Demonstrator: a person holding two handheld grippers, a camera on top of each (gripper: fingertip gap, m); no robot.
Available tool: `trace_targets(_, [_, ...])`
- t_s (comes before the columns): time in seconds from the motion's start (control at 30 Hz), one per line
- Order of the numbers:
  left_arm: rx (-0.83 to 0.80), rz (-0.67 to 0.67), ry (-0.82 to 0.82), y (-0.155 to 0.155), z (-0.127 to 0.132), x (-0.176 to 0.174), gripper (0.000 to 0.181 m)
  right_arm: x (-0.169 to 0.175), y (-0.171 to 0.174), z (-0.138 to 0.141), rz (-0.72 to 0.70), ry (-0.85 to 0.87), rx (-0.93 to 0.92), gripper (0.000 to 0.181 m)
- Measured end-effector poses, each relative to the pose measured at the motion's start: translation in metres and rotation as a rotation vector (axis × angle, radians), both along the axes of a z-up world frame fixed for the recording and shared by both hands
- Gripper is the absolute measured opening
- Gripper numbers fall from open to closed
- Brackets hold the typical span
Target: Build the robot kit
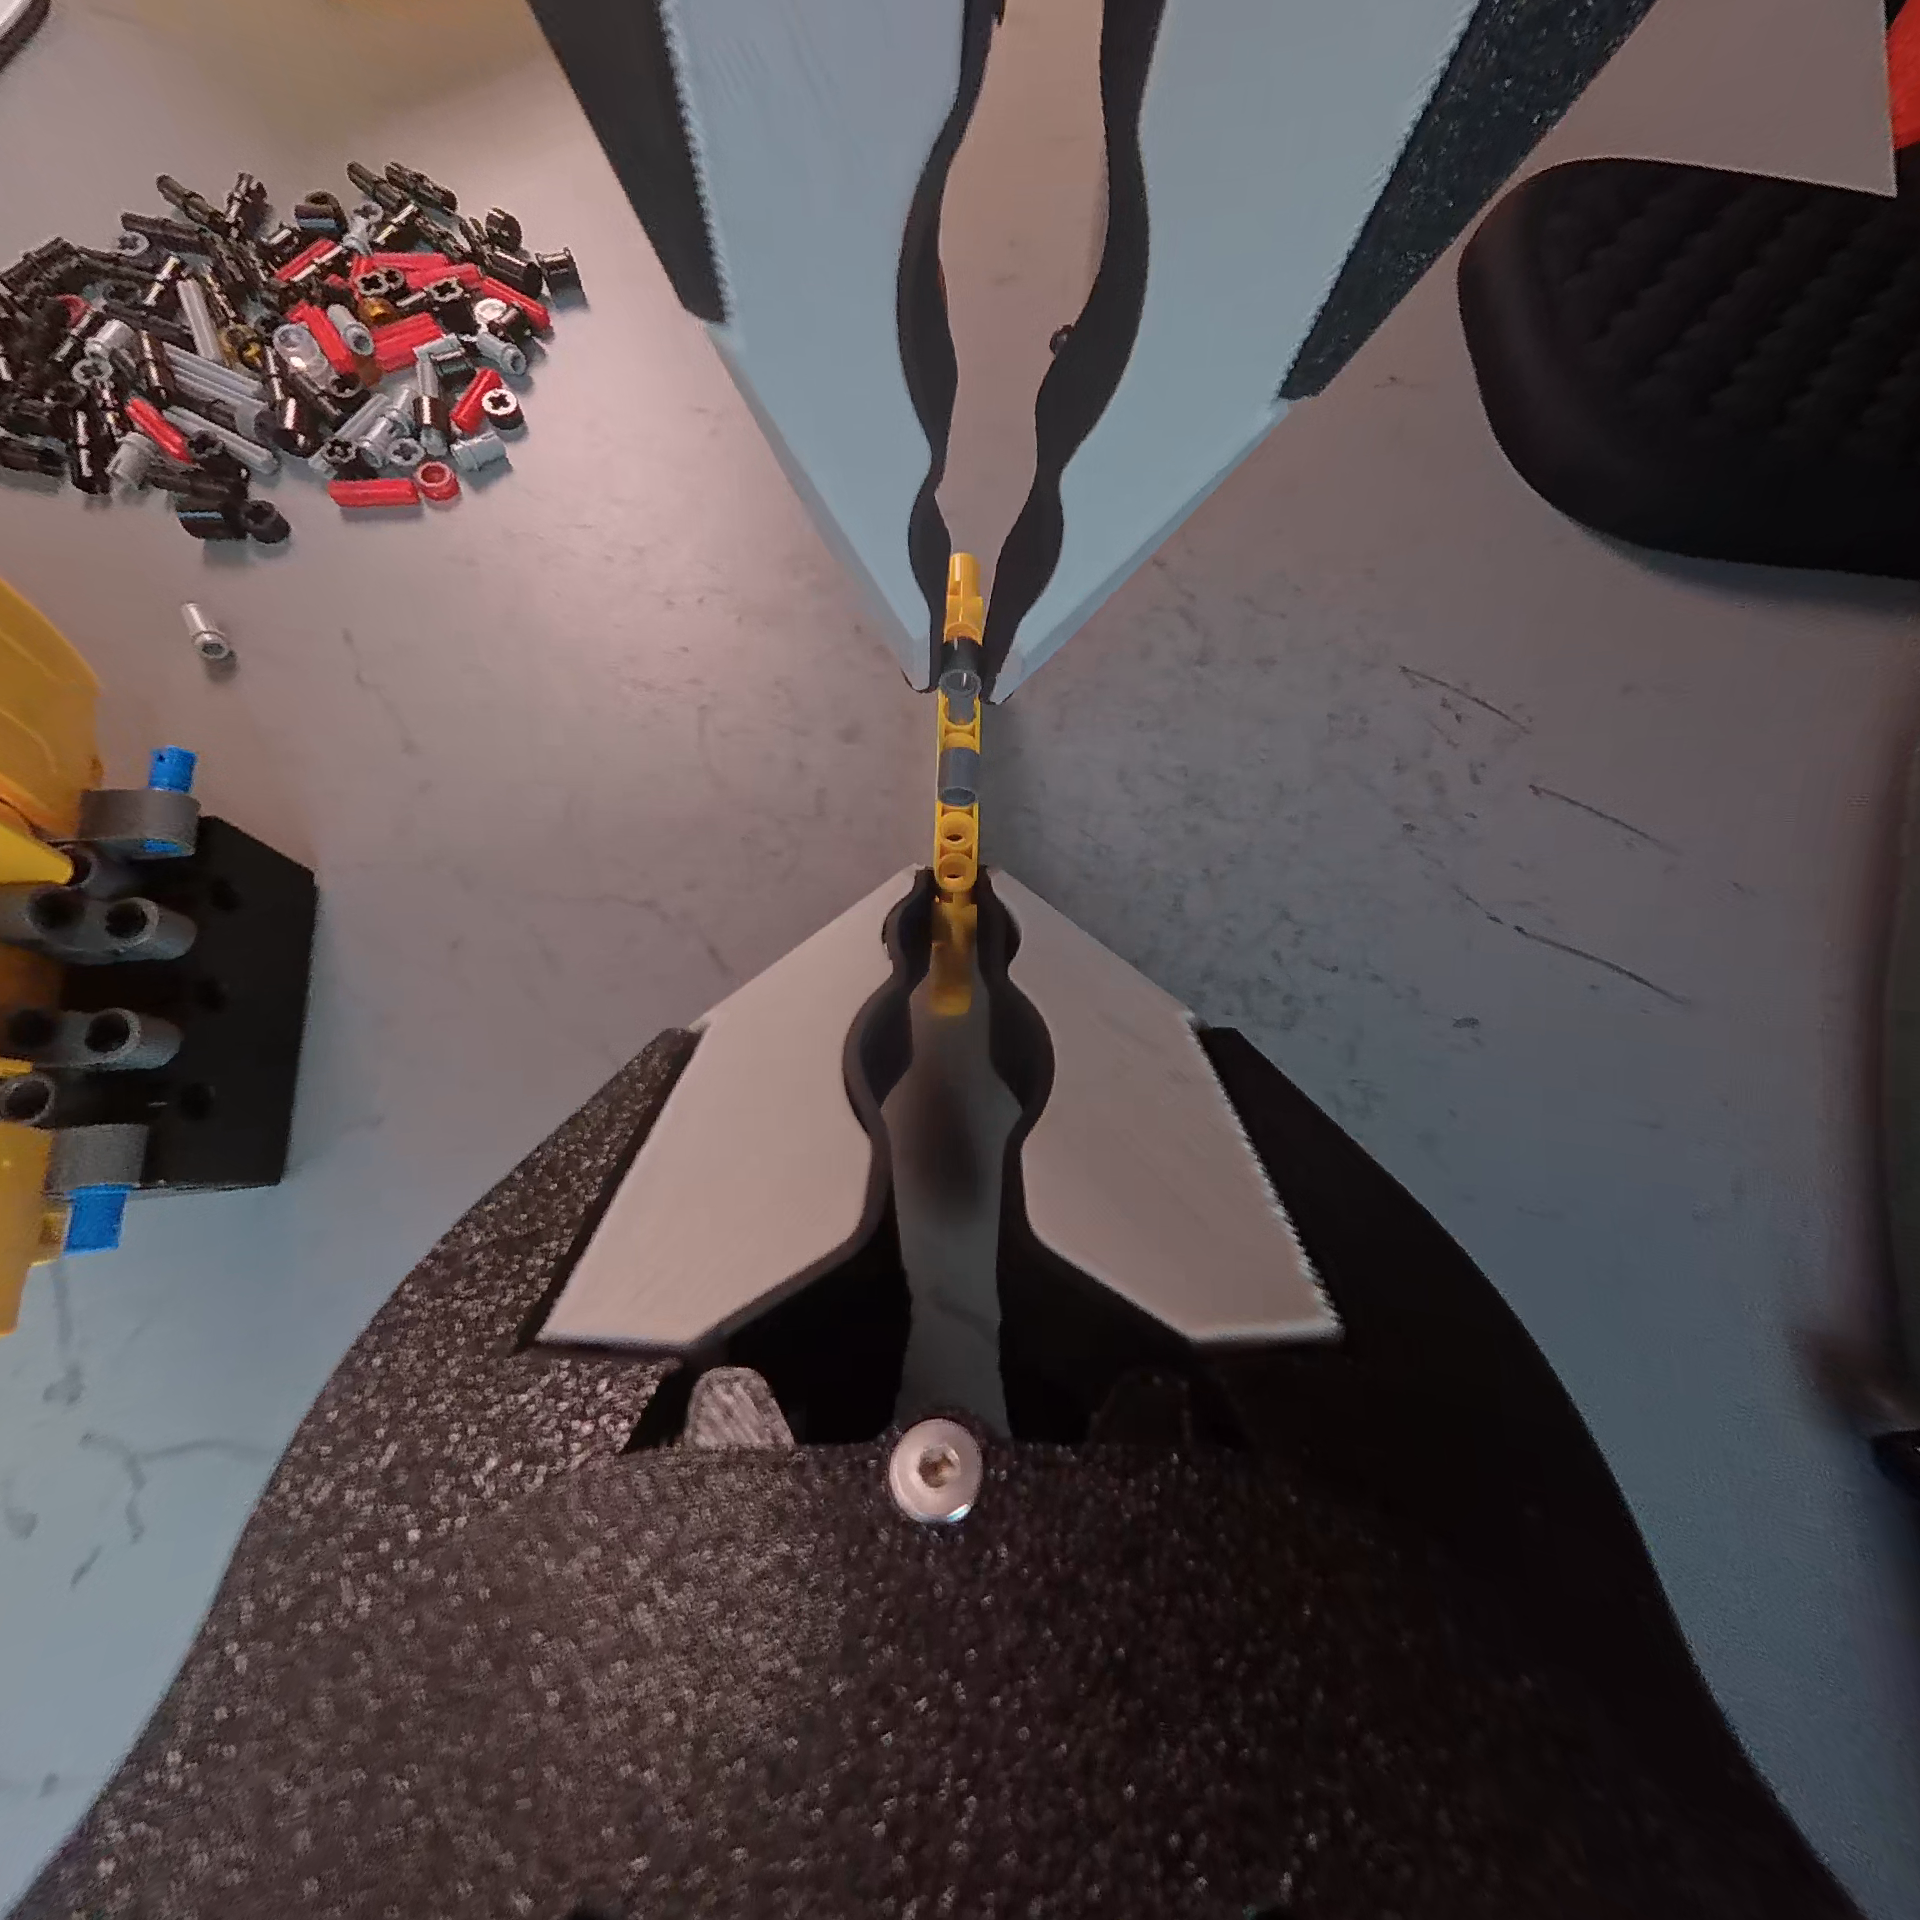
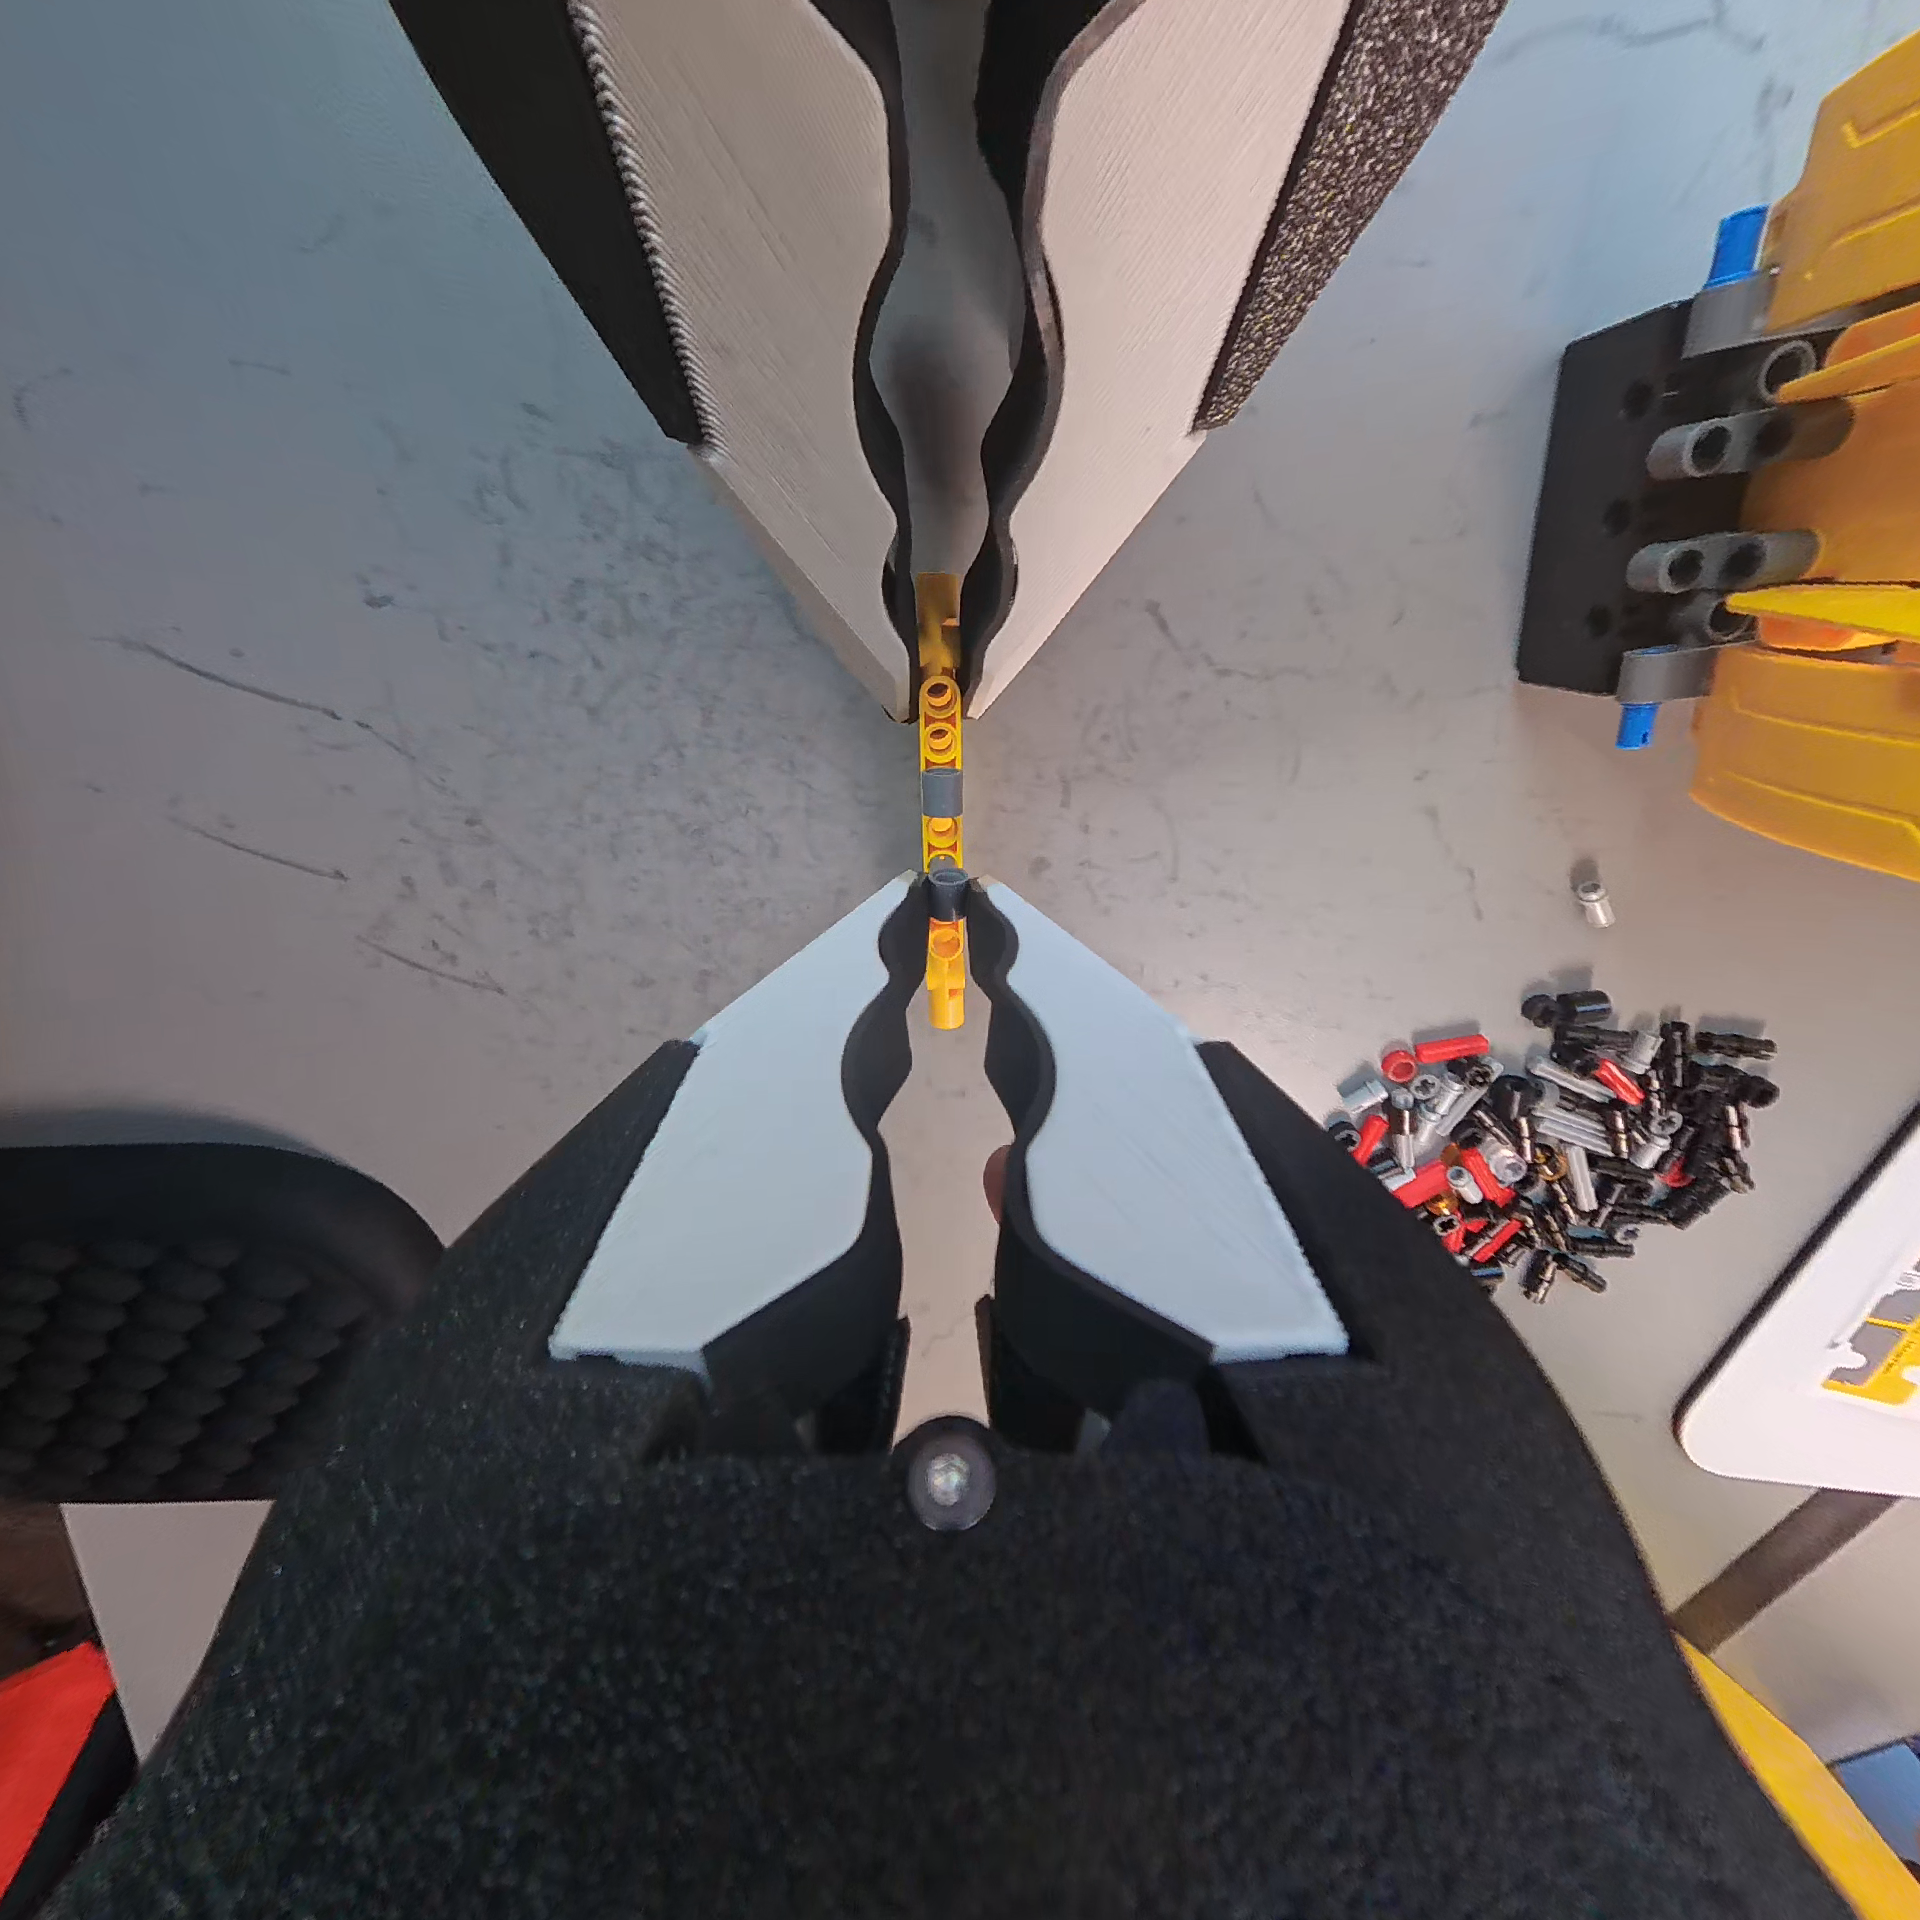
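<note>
The two hand-held grippers meet tip to tip above a scuffed grey table (image 1: 1351, 831), each pinching one end of the same thin yellow beam (image 1: 958, 831) with round holes along it. The left gripper (image 1: 954, 883) has its pale fingers drawn almost together, clamped on the near end of the beam in its own view. The right gripper (image 2: 943, 888) is closed just as narrowly on the opposite end. Its fingertips sit right at a dark grey pin (image 2: 943, 894) stuck through the beam, and a second grey bush (image 2: 941, 795) sits on the bare middle stretch between the two grippers. The beam hangs clear of the table, held only by the two sets of tips.

Off to one side lies a heap of small parts (image 1: 281, 332) — black, red and light grey pins and connectors — with one loose grey sleeve (image 1: 208, 631) lying apart from it. Near that stands a yellow model (image 2: 1818, 623) with grey beams and blue pins, on a black base plate (image 2: 1590, 499). A black quilted pad (image 1: 1704, 364) lies on the far side of the grippers from the heap, and a white booklet (image 2: 1808, 1351) rests at the table edge by the parts in the right wrist view.
</note>
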State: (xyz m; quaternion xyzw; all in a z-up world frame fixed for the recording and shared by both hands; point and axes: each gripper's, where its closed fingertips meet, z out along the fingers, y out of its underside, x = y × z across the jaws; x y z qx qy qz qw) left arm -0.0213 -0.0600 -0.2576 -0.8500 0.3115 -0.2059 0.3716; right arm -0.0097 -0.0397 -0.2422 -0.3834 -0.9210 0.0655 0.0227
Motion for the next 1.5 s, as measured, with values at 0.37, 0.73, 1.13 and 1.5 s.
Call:
trace_targets(0.37, [0.032,-0.011,0.035,0.0,0.0,-0.001,0.007,0.001,-0.002,0.0,-0.018,0.06,-0.009,0.006])
trace_targets(0.73, [0.026,-0.013,0.001,-0.001,0.004,-0.005,0.007,-0.002,-0.001,0.001,0.052,0.07,0.07,0.006])
trace_targets(1.13, [-0.025,0.043,-0.045,0.001,0.004,-0.004,0.007,0.0,-0.001,0.0,-0.002,0.02,0.055,0.005])
trace_targets(1.5, [-0.028,0.042,-0.045,0.001,0.004,-0.004,0.007,-0.001,0.005,-0.001,-0.006,0.023,0.054,0.005])
